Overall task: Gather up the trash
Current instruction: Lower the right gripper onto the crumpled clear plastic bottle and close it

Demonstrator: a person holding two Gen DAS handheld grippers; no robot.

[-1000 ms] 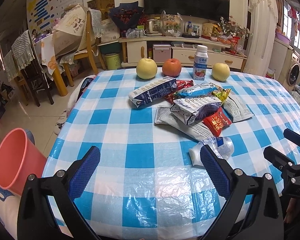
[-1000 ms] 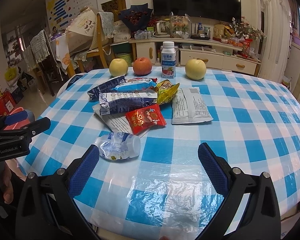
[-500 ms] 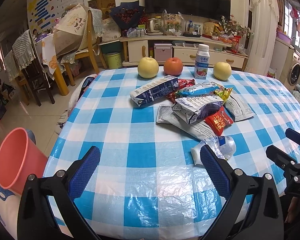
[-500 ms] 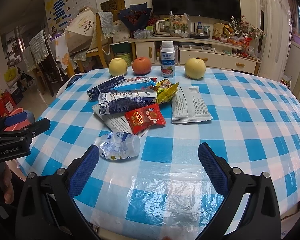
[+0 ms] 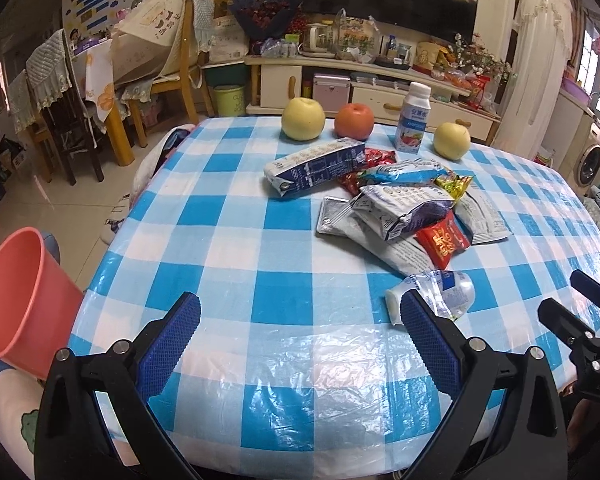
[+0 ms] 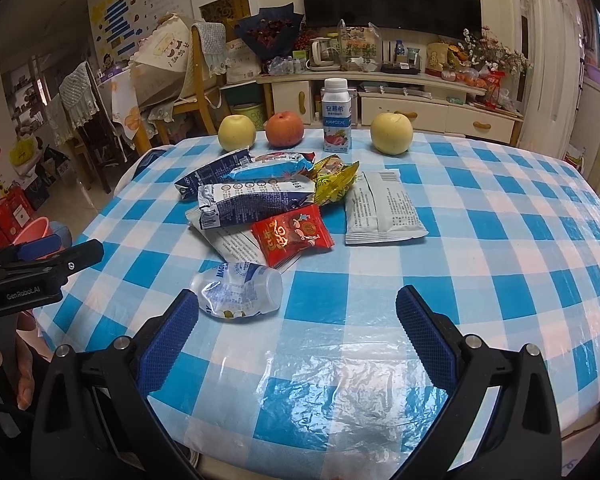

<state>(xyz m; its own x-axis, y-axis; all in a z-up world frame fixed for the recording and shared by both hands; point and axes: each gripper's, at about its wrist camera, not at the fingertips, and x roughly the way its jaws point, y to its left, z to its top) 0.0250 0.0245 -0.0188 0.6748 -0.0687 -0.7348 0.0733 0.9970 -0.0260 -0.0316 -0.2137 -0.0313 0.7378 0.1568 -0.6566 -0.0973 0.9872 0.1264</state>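
The left gripper [image 5: 300, 336] hangs over the near edge of the table [image 5: 228, 248] with its jaws spread wide and nothing between them. Its blue pads [image 5: 168, 346] touch no object. The right gripper [image 6: 298, 330] is likewise wide apart and empty, poised above the near part of the blue-and-white checked cloth.

The trash lies in a loose heap toward the middle of the table. Nearest the grippers is a crushed clear plastic bottle [image 6: 240, 292] on its side, apart from the heap; in the left wrist view its white cap end sits just beside the left gripper's right finger, though whether they touch cannot be told. Just beyond it a red snack packet [image 6: 292, 234] rests on a flat white wrapper [image 6: 236, 242]. A dark blue and white pouch [image 6: 256, 198] lies across the pile, with a light blue wrapper [image 6: 268, 170] and a yellow-green foil wrapper [image 6: 334, 180] behind it. A blue carton [image 5: 314, 166] lies on its side at the far left of the heap, and a pale sachet [image 6: 380, 210] lies flat at the right.

Along the far edge stand two yellow apples [image 6: 236, 132] [image 6: 392, 128], a red apple [image 6: 284, 128] and an upright yogurt bottle [image 6: 337, 118].

A pink bucket [image 5: 20, 300] stands tilted off the table's near left corner.
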